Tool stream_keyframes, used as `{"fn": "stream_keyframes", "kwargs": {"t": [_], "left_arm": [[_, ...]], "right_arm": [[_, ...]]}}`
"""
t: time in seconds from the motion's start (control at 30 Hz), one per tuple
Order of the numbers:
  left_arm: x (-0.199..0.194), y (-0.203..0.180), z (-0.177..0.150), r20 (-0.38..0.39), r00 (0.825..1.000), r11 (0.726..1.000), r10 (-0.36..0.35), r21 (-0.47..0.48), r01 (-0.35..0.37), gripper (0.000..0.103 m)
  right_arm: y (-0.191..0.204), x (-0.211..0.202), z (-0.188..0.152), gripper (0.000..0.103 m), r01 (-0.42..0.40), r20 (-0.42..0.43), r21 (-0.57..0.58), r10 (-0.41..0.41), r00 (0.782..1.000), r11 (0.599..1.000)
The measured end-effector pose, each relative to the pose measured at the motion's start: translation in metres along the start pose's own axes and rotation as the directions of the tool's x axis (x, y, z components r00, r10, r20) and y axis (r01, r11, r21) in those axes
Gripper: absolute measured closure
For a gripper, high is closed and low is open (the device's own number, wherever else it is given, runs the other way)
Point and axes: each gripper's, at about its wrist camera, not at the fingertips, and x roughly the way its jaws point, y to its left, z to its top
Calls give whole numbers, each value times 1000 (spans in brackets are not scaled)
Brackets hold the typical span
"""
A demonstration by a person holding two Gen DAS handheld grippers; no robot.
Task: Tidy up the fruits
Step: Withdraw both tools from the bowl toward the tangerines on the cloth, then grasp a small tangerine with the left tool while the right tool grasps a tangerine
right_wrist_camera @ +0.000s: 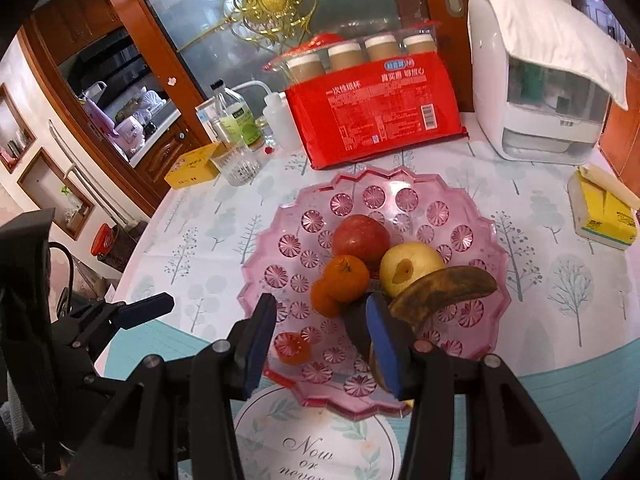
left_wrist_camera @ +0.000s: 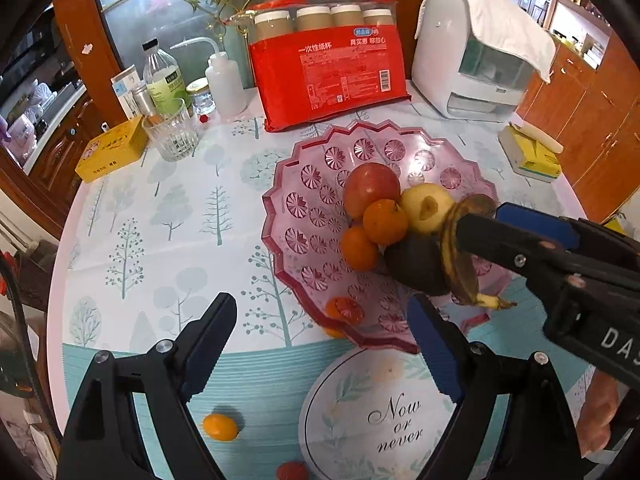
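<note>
Pink moulded plastic forms the fruit tray (right_wrist_camera: 472,208), which sits at the centre of the table (left_wrist_camera: 160,216) and already carries a red apple (right_wrist_camera: 360,238), a yellow pear (right_wrist_camera: 412,264), two tangerines (right_wrist_camera: 346,278) and a dark round fruit (left_wrist_camera: 416,268). These are clustered touching one another in the tray's dished middle, apparently because the sloped floor rolls loose fruit inward.

A brown, overripe banana (right_wrist_camera: 444,290) lies at 4 o'clock of the cluster, against the pear. The right gripper (right_wrist_camera: 320,340) stands wide over the near rim of the tray; its right finger is beside the banana's near end. Whether the pad touches the peel cannot be told from the right wrist view. The left wrist view resolves part of this: one black finger lies across the banana, and no second finger closes behind it, so the banana reads as resting, not clamped.

The left gripper (left_wrist_camera: 324,340) hangs wide and empty at 7 o'clock of the tray, presumably on standby for the remaining fruit.

Only the left wrist view shows that remaining fruit: a small orange fruit (left_wrist_camera: 219,427) on the table near that gripper, and a red fruit (left_wrist_camera: 292,472) at the lower edge. Both views show one more small orange-red fruit (right_wrist_camera: 294,347) seen through the tray's near rim; whether it lies in or under the tray is uncertain.
</note>
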Motion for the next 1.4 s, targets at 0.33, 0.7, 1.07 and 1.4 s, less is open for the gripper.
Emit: {"fn": "stream_keyframes", "kwargs": {"t": [0.33, 0.7, 1.07, 1.4], "left_arm": [[-38, 16, -24, 36, 999, 1000, 22, -18, -22, 17], [-66, 74, -58, 80, 996, 997, 40, -64, -35, 17], [-46, 132, -93, 42, 996, 994, 77, -78, -74, 17], [12, 140, -126, -50, 997, 998, 54, -18, -55, 17]], "right_arm": [[20, -35, -18, 55, 15, 40, 0, -15, 999, 1000], [50, -56, -52, 56, 47, 65, 6, -47, 997, 999], [72, -36, -84, 56, 102, 42, 48, -104, 994, 994], [85, 24, -112, 55, 146, -33, 111, -143, 989, 983]]}}
